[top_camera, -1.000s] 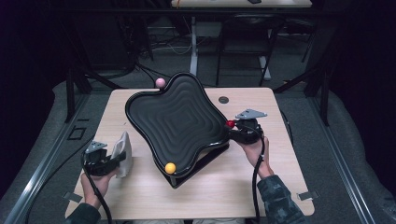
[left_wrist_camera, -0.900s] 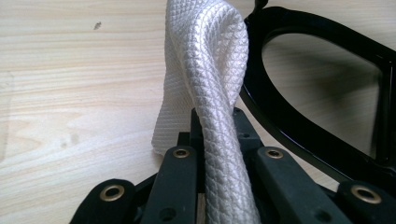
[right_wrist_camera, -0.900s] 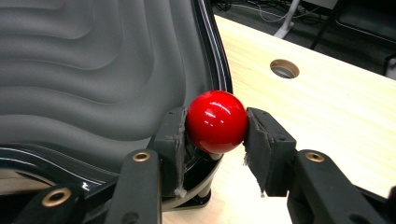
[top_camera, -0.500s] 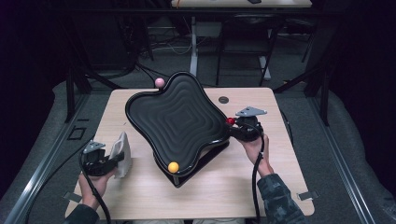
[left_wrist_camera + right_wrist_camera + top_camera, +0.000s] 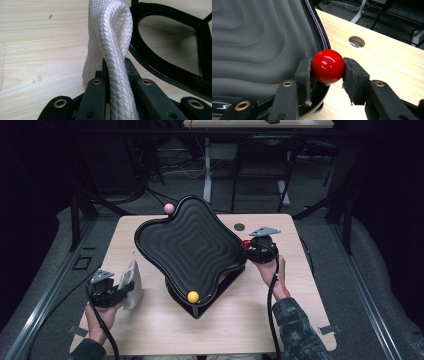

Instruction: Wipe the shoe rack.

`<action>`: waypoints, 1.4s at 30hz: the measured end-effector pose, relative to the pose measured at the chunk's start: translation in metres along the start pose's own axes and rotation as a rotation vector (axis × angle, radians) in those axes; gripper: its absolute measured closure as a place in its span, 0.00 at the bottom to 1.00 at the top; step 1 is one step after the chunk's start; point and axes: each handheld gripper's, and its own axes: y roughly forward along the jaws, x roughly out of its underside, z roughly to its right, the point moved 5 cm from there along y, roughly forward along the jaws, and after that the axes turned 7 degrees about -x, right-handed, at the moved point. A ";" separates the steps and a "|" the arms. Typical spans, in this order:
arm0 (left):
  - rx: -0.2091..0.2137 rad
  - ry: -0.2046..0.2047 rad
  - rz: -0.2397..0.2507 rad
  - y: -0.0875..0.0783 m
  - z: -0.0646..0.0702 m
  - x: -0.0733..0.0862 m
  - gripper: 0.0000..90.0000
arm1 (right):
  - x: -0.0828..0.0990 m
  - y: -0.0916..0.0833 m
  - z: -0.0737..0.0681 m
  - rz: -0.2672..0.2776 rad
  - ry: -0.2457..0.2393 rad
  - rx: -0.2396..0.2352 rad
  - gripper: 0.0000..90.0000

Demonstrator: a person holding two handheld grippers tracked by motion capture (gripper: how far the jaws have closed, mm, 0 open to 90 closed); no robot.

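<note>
On the table [image 5: 150, 330]: black wavy-edged tray [image 5: 190, 245] on a dark frame, tilted, low corner toward the person, high corner toward the far edge.

Tray surface: ribbed in stepped rings, grey-black, glossy rim.

Yellow ball [image 5: 193, 296]: at the low near corner of the tray, against the rim.

Pink ball [image 5: 169, 208]: at the far left corner of the tray, just at the rim.

Red ball [image 5: 327, 66]: at the right corner of the tray, touching the rim, pinched between the two jaws.

Right gripper [image 5: 327, 71]: clamped on the red ball, one jaw over the tray's inner side, the other over bare wood; grey three-cornered plate on top in the high view.

Right hand [image 5: 270, 270]: behind the gripper, forearm in a camouflage sleeve [image 5: 295, 330] reaching in from the bottom right, cable hanging along the wrist.

Left gripper [image 5: 117, 82]: closed on a white quilted cloth [image 5: 112, 40], which stands up from the jaws and folds over at the top.

Left hand [image 5: 100, 312]: low at the near left of the table, well apart from the tray, gripper pointing toward it.

Tray frame, left gripper view: black curved bars [image 5: 160, 62] to the right of the cloth, wood showing through.

Round hole [image 5: 356, 41]: in the tabletop beyond the red ball.
</note>
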 end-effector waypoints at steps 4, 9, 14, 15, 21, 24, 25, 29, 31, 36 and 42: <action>-0.004 0.007 -0.001 -0.001 0.000 0.000 0.92 | 0.001 -0.002 -0.001 -0.011 0.012 0.001 0.58; -0.006 0.006 0.004 -0.001 -0.001 -0.001 0.92 | 0.007 -0.018 -0.007 0.015 0.048 -0.018 0.39; -0.012 0.007 0.012 -0.003 -0.002 -0.002 0.92 | 0.018 -0.032 -0.025 0.005 0.031 -0.049 0.27; -0.012 0.005 0.010 -0.004 -0.003 -0.002 0.92 | 0.020 -0.034 -0.030 0.001 0.030 -0.065 0.23; -0.018 0.007 0.011 -0.004 -0.004 -0.001 0.92 | 0.026 -0.049 -0.068 -0.002 0.001 -0.160 0.13; -0.017 0.011 0.007 -0.004 -0.004 -0.001 0.92 | 0.028 -0.055 -0.093 -0.007 -0.027 -0.187 0.13; -0.018 0.011 0.006 -0.003 -0.004 -0.001 0.92 | 0.028 -0.057 -0.103 0.012 -0.030 -0.235 0.14; -0.014 0.015 -0.003 -0.001 -0.004 0.001 0.92 | 0.026 -0.065 -0.139 -0.011 -0.094 -0.232 0.18; -0.012 0.013 -0.001 -0.001 -0.004 0.000 0.92 | 0.024 -0.061 -0.163 0.042 -0.103 -0.390 0.24; -0.010 0.022 -0.007 0.000 -0.002 0.001 0.92 | 0.027 -0.045 -0.203 -0.008 -0.177 -0.413 0.50; -0.007 0.028 -0.013 0.002 -0.002 0.002 0.92 | 0.029 -0.038 -0.206 -0.030 -0.201 -0.407 0.66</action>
